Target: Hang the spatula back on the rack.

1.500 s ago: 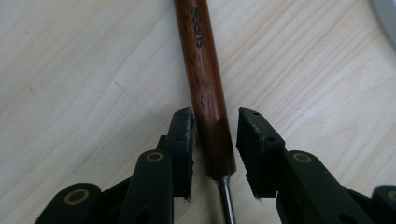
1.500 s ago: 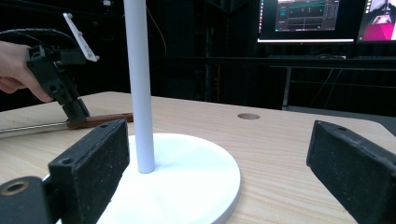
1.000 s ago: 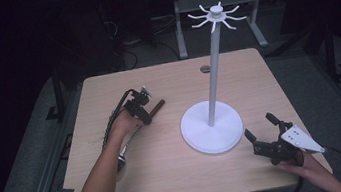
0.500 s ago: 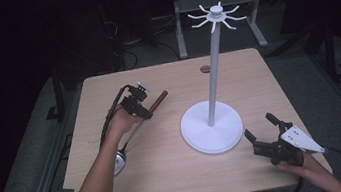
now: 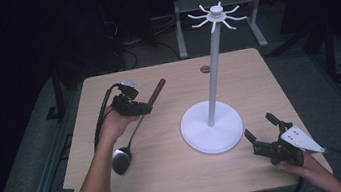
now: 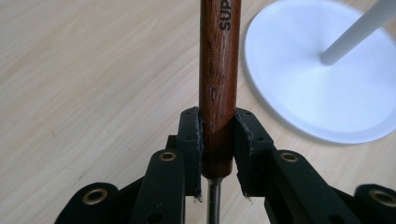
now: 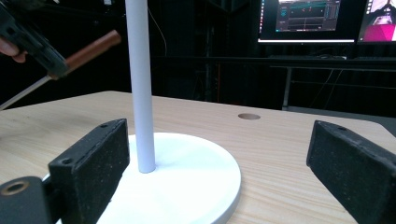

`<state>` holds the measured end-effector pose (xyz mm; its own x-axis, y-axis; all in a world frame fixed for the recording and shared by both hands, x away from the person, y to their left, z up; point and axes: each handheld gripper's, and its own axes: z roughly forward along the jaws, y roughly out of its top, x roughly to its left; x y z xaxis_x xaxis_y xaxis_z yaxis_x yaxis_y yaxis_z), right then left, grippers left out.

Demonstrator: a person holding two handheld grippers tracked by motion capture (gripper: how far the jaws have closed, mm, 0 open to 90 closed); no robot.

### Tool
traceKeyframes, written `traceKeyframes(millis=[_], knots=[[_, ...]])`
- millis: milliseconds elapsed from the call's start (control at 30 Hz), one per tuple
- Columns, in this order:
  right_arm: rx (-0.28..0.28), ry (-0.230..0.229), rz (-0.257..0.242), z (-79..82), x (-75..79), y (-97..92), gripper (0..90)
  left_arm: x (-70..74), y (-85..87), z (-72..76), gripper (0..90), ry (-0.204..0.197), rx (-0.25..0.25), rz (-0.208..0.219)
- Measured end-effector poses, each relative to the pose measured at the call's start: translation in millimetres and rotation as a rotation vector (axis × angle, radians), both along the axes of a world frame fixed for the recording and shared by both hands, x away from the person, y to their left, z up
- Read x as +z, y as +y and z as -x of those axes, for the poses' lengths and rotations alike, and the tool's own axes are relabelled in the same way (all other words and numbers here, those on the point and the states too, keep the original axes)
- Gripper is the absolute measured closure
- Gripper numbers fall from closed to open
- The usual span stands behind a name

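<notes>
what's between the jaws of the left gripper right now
The left gripper is shut on a ladle's wooden handle. Its metal shank runs down between the jaws; the ladle bowl shows in the high view.

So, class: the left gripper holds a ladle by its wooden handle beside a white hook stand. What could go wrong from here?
1. The left gripper clamps the ladle at the wooden handle, while the bowl hangs far below on a thin metal shaft. That weight might swing or twist the handle between the pads.
2. The white stand has a tall thin pole; a knock near its hooks could tip it.
3. The right gripper sits open beside the base and may get in the way.
</notes>
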<state>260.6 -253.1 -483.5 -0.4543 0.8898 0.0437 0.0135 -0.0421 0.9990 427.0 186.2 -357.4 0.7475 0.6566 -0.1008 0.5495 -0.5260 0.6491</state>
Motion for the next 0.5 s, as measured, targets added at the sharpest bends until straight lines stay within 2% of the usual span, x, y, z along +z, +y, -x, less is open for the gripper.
traceKeyframes(millis=[100, 300, 433, 500], knots=[[0.000, -0.001, -0.001, -0.1, 0.0, -0.1, 5.5, 7.1, 5.6, 8.4, 73.3, -0.040, -0.009, 0.042], [0.001, 0.003, -0.007, -0.2, 0.0, -0.7, 5.5, 20.8, 15.0, 22.3, 73.3, -0.095, -0.039, 0.120], [0.001, 0.003, -0.006, -0.2, 0.0, -0.6, 5.5, 31.6, 20.9, 27.7, 73.3, -0.123, -0.041, 0.212], [0.001, 0.003, -0.007, -0.2, 0.0, -0.6, 5.5, 36.7, 22.8, 30.4, 73.4, -0.132, -0.048, 0.241]])
